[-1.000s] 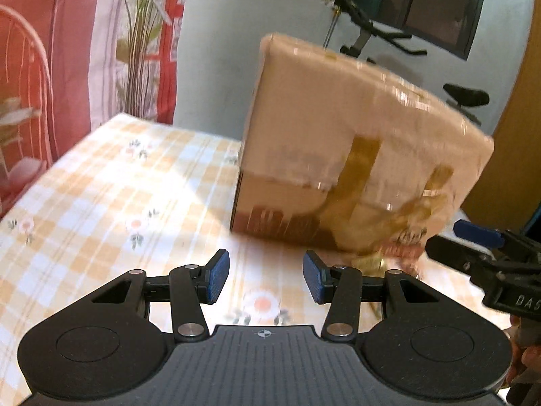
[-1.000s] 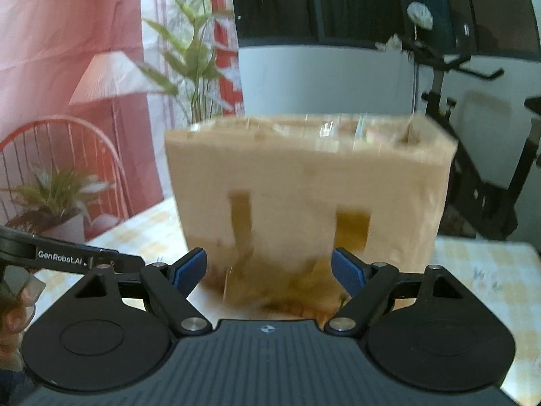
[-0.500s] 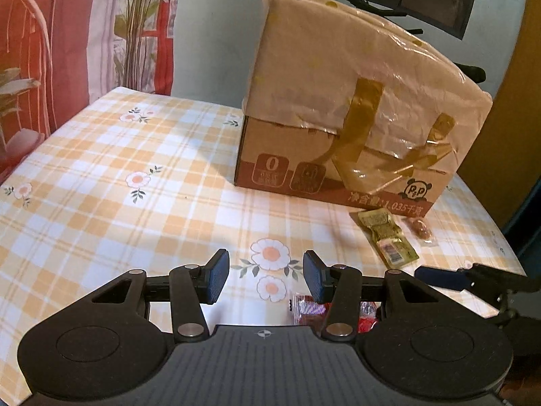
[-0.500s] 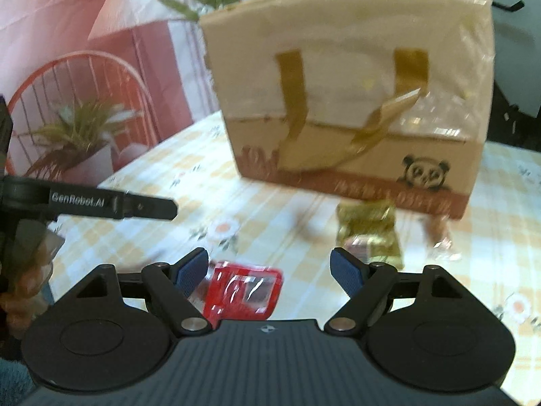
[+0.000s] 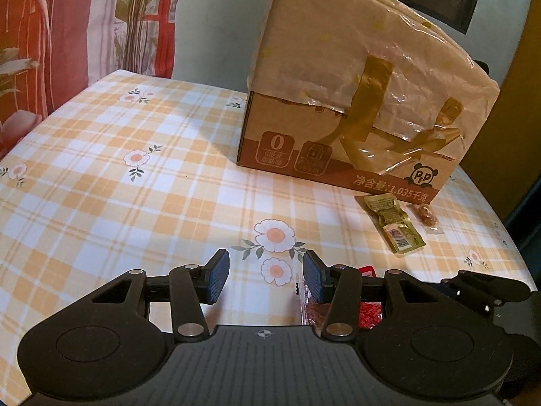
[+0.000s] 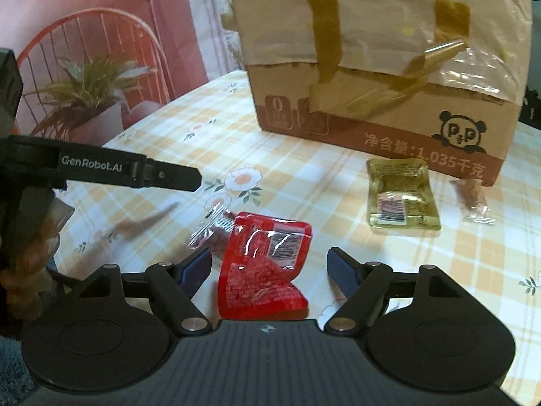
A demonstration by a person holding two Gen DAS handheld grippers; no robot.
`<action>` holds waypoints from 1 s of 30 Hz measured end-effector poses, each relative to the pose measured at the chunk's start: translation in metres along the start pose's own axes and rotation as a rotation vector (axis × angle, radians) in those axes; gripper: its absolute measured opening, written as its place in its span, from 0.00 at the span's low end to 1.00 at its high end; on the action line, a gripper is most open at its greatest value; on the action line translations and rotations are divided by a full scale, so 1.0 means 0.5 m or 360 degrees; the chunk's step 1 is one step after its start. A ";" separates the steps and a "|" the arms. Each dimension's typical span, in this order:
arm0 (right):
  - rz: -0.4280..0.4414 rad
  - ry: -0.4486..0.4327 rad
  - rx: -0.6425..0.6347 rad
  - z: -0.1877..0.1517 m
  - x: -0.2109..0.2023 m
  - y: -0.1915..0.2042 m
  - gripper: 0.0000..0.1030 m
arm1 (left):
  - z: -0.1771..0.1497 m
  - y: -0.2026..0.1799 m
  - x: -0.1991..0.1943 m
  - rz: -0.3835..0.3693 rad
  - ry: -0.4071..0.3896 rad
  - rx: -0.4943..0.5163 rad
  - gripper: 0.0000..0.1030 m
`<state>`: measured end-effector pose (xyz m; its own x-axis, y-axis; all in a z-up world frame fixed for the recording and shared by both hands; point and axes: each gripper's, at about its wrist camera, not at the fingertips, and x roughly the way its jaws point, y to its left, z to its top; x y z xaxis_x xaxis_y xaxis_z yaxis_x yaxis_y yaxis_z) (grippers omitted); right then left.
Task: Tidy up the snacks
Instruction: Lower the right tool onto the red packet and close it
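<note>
While the right gripper [image 6: 268,270] is closing around the red snack packet [image 6: 267,264] without pressing it, the left gripper [image 5: 266,277] hangs part-open and empty over the worktop [image 5: 135,203], near the cardboard box [image 5: 355,101]

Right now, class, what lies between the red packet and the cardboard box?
In the right wrist view, only bare checked tablecloth lies between the red packet and the cardboard box.

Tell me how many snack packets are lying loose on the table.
4: a red packet between the right gripper's closing jaws, a clear-wrapped one at its left edge, a yellow-green packet before the box, a small clear-wrapped one right of that. More may be hidden.
</note>
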<state>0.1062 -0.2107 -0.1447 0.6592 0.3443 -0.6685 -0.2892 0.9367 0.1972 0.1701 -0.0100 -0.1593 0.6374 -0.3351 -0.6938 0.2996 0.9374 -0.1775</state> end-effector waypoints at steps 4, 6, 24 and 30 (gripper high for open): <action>0.0001 0.0040 -0.0061 -0.001 0.010 0.010 0.74 | -0.001 0.002 0.004 -0.0001 0.0008 -0.0004 0.49; -0.0002 0.0040 -0.0076 -0.001 0.011 0.012 0.63 | -0.001 0.002 0.005 -0.0001 0.0009 -0.0004 0.49; -0.0175 -0.0087 -0.0173 0.002 -0.006 -0.052 0.43 | -0.012 -0.027 0.020 -0.0094 0.0081 0.0100 0.47; -0.0146 -0.0154 -0.0144 -0.015 -0.012 -0.065 0.44 | -0.020 -0.050 0.035 -0.0083 0.0134 0.0176 0.47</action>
<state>0.1068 -0.2437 -0.1526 0.7482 0.2664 -0.6077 -0.2834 0.9564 0.0704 0.1666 -0.0382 -0.1740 0.5584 -0.3698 -0.7426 0.4102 0.9011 -0.1403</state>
